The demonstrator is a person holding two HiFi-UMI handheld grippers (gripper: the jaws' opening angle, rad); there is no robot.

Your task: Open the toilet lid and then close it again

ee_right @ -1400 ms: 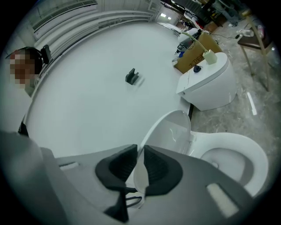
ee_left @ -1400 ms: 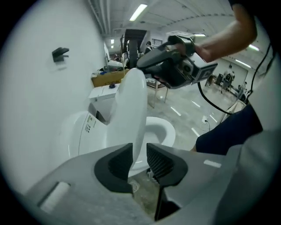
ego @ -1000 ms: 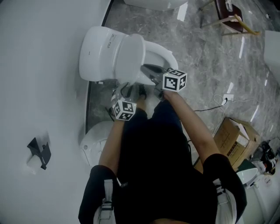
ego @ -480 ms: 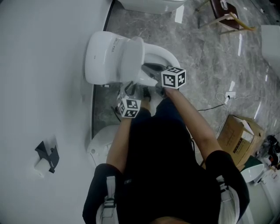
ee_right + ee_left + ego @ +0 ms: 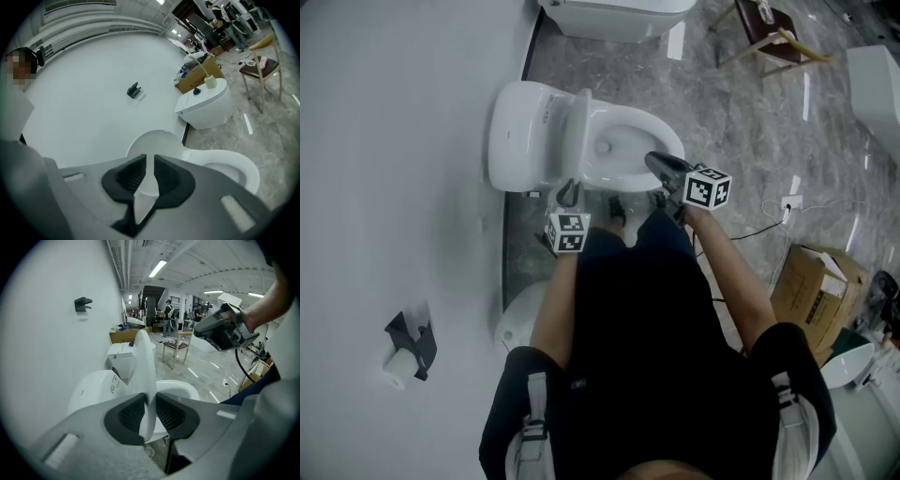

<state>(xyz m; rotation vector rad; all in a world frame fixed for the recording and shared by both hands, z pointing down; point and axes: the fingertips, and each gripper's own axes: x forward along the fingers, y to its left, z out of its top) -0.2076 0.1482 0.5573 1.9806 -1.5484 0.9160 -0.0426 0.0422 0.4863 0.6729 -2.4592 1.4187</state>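
The white toilet lid (image 5: 575,141) stands upright against the tank (image 5: 517,131), and the bowl rim (image 5: 664,133) lies bare. My left gripper (image 5: 569,194) is at the lid's near edge. In the left gripper view that edge (image 5: 145,376) runs down between the pads of the left gripper (image 5: 149,411), whose jaws have just been closing on it. My right gripper (image 5: 656,161) hovers over the front of the bowl, away from the lid. Its jaws (image 5: 150,171) stand a narrow gap apart with nothing between them; the lid (image 5: 150,143) shows beyond.
A white wall runs along the left, with a paper holder (image 5: 412,342) on it. A second toilet (image 5: 619,14) stands farther along, a chair (image 5: 773,28) near it. A cardboard box (image 5: 811,281) and a cable with a socket (image 5: 789,203) lie on the marble floor at right.
The lid has swung from partly raised to fully upright, uncovering the bowl. The right gripper has drawn back from the lid toward the bowl's front. The left gripper stayed at the lid's edge.
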